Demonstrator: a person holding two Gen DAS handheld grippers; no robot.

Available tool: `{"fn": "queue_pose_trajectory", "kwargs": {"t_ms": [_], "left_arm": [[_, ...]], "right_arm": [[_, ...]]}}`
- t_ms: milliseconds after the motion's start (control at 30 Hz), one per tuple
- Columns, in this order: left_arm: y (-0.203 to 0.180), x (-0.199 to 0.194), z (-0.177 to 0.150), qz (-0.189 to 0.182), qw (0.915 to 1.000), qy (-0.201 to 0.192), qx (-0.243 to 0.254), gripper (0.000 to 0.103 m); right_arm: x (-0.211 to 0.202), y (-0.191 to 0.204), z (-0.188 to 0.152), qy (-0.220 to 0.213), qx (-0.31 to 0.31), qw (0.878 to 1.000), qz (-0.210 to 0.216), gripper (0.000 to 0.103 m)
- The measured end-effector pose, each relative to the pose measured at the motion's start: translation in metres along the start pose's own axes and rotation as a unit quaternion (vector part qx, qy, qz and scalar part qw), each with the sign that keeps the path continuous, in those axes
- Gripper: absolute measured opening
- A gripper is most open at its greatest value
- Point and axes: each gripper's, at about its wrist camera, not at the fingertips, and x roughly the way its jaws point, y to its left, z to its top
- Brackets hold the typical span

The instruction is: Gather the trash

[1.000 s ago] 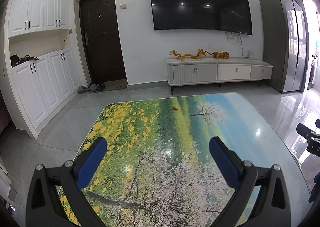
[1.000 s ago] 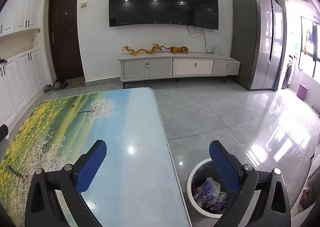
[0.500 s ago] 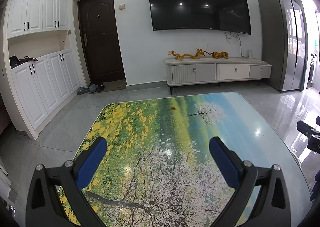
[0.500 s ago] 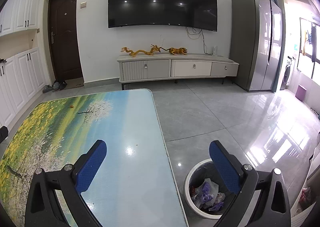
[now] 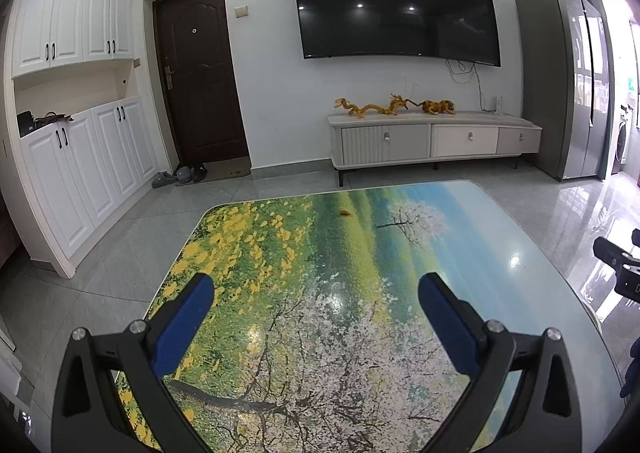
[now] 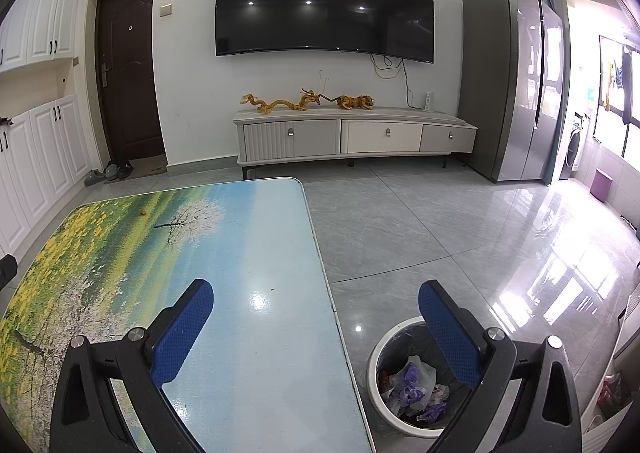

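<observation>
Right wrist view: my right gripper [image 6: 316, 293] hangs with jaws spread and empty over the table [image 6: 256, 253] edge, the bin [image 6: 412, 381] just beside it. My left gripper [image 5: 316, 287], jaws likewise spread, hovers above the table, an orange scrap [image 5: 345, 213] near its far edge.

Orange speck [image 5: 345, 213] on table, perhaps trash.

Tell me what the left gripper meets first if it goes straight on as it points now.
Likely nothing close: the open left gripper points over the table, slightly downward. The small orange scrap lies roughly in line; depth is unclear.
</observation>
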Motion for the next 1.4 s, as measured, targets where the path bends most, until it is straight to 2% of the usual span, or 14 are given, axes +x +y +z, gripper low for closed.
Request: {"fn": "queue_pose_trajectory", "kwargs": {"t_ms": [1400], "left_arm": [[0.0054,0.0090,-0.0007,-0.006,0.9999,0.010,-0.003,0.102]], "right_arm": [[-0.0028,-0.0001,-0.0015,0.002,0.000,1.000,-0.003,0.103]]}}
